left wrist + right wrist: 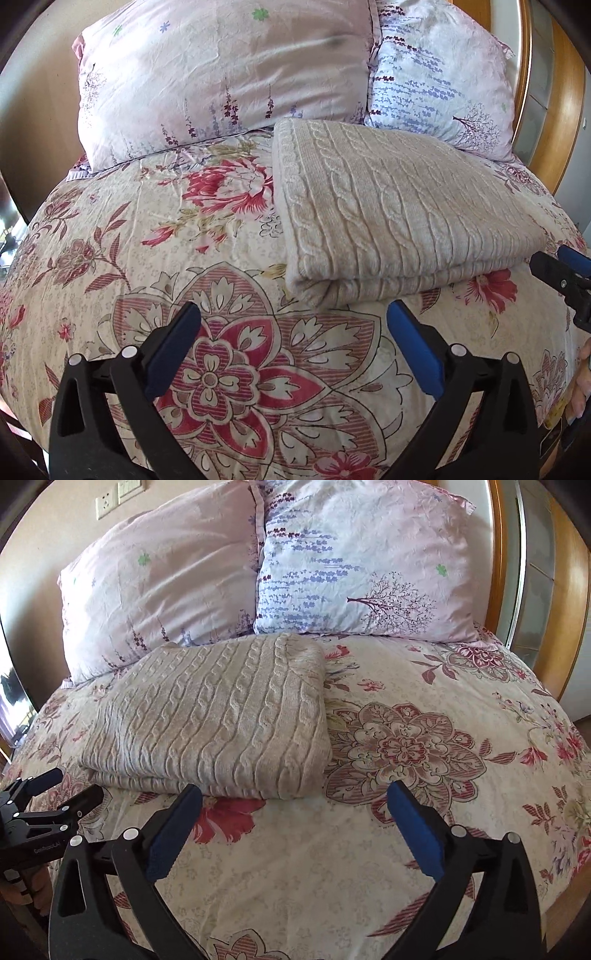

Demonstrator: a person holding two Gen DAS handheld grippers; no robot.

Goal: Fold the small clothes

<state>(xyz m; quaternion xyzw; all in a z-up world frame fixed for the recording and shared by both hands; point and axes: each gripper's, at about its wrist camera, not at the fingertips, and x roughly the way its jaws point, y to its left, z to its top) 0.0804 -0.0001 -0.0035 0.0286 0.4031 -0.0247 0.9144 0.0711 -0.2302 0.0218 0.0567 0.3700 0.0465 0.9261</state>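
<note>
Both sets of jaws stand spread and hold nothing: left gripper [293,314] and right gripper [294,794] hover just short of the folded cream cable-knit sweater [391,225], which lies on the floral-print bed cover [155,258] below two pink pillows [166,579].
</note>
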